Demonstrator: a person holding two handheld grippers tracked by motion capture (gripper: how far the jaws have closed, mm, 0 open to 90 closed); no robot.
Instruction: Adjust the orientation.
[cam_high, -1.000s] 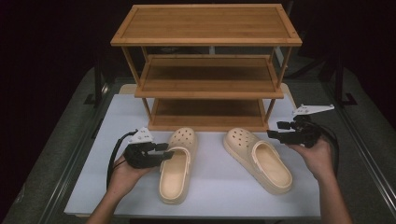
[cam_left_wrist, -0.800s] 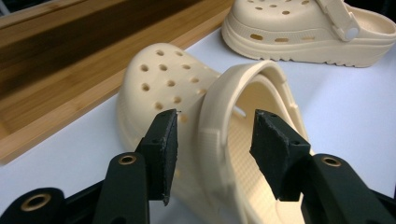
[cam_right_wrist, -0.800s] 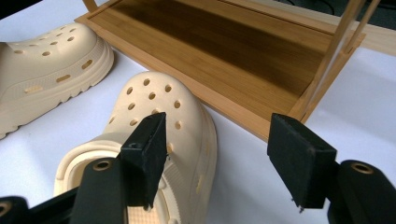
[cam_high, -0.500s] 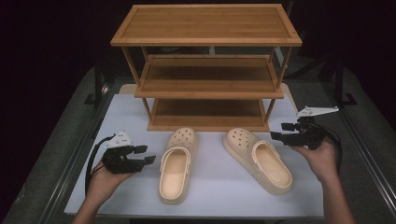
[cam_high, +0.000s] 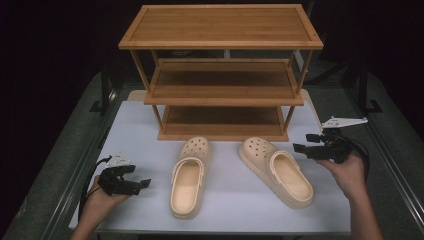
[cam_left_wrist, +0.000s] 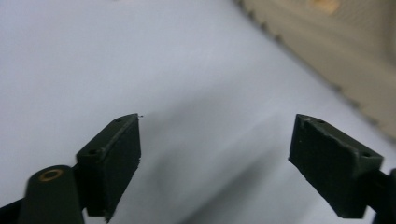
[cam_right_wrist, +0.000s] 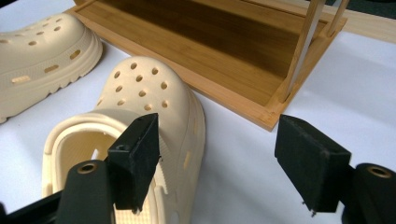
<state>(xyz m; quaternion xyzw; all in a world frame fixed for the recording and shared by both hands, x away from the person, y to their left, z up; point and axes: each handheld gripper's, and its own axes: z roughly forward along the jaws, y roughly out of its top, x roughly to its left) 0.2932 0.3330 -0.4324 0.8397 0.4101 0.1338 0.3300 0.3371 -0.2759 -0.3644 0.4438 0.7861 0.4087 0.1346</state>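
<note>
Clogs, two cream ones: left clog (cam_high: 188, 176) and right clog (cam_high: 277, 170) sit side by side just in front of the bamboo shoe rack (cam_high: 222, 70). Left gripper (cam_high: 141, 184) hangs released, well left; right gripper (cam_high: 298, 148) gapes empty beside the right clog.

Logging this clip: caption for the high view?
Two cream clogs before an empty wooden rack, open grippers on either side.
</note>
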